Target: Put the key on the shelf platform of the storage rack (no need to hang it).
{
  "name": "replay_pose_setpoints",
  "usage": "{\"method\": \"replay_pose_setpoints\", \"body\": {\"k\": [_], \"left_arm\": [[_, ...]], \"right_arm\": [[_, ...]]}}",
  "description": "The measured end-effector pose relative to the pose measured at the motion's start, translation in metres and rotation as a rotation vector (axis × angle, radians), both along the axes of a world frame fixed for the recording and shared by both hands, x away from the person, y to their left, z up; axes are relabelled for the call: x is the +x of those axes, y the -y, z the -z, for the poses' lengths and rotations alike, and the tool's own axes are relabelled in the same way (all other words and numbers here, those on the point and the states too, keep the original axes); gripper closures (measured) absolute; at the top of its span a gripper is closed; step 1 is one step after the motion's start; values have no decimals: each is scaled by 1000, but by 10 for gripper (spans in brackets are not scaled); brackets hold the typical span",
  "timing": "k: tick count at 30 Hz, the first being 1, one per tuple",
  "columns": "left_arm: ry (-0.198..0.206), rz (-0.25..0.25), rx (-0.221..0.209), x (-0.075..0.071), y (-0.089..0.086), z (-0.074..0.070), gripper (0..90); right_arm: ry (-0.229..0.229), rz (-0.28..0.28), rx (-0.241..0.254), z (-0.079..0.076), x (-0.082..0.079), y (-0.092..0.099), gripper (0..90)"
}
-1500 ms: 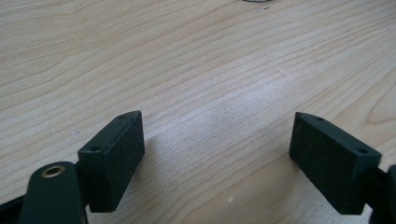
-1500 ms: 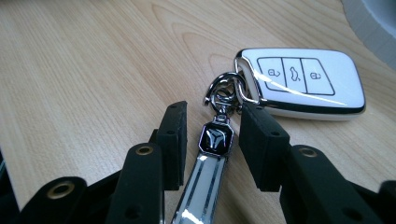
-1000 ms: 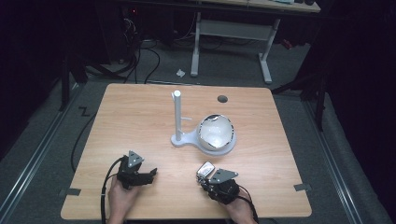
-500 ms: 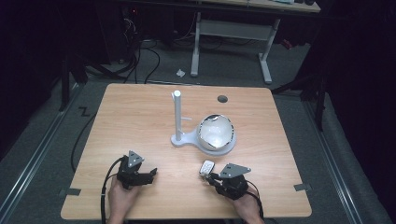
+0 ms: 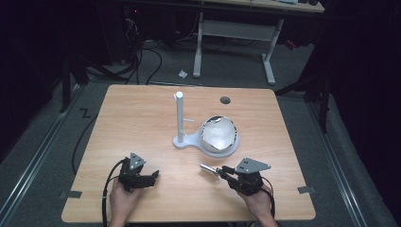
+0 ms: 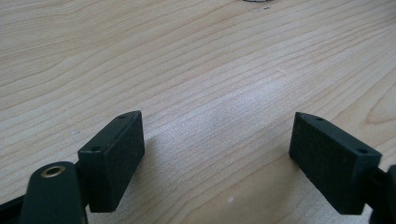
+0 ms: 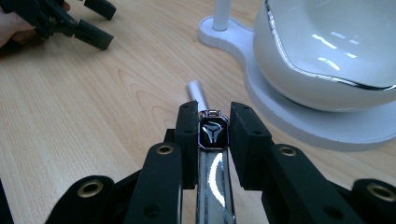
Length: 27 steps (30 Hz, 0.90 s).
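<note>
I see the wooden counter point(image 5: 142, 113) carrying a white stand point(image 5: 182, 124) whose upright post rises beside a glossy white bowl-shaped piece point(image 5: 218, 134) seated on its base, and my left gripper point(image 5: 150, 177) rests near the front edge with its jaws wide and nothing between them. My right gripper point(image 5: 220, 171) has its jaws clamped on a slim shiny metal object point(image 7: 213, 140), which runs lengthwise between the pads and pokes out past their tips toward the stand's base, above the counter

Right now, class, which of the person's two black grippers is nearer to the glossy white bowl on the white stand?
Right. The right gripper, clamped on a small shiny metal object, sits just in front of the glossy white bowl; the left gripper rests open, far off to the bowl's left.
</note>
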<state>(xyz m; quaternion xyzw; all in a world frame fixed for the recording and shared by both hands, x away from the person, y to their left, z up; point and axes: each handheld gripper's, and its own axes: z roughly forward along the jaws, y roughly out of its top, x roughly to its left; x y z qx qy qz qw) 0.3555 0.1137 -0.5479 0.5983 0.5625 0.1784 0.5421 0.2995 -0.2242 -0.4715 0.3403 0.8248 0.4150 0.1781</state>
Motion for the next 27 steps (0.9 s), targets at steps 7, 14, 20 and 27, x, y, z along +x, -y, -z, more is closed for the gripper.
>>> {"method": "replay_pose_setpoints", "body": {"k": [7,14,20,27], "left_arm": [[0,0,0,0,0,0,184],[0,0,0,0,0,0,184],[0,0,0,0,0,0,184],[0,0,0,0,0,0,184]], "right_arm": [[30,18,27,-13,0,11,742],[60,43,52,-26,0,25,741],[82,70,68,-36,2,35,742],[101,87,80,-47,5,42,741]]}}
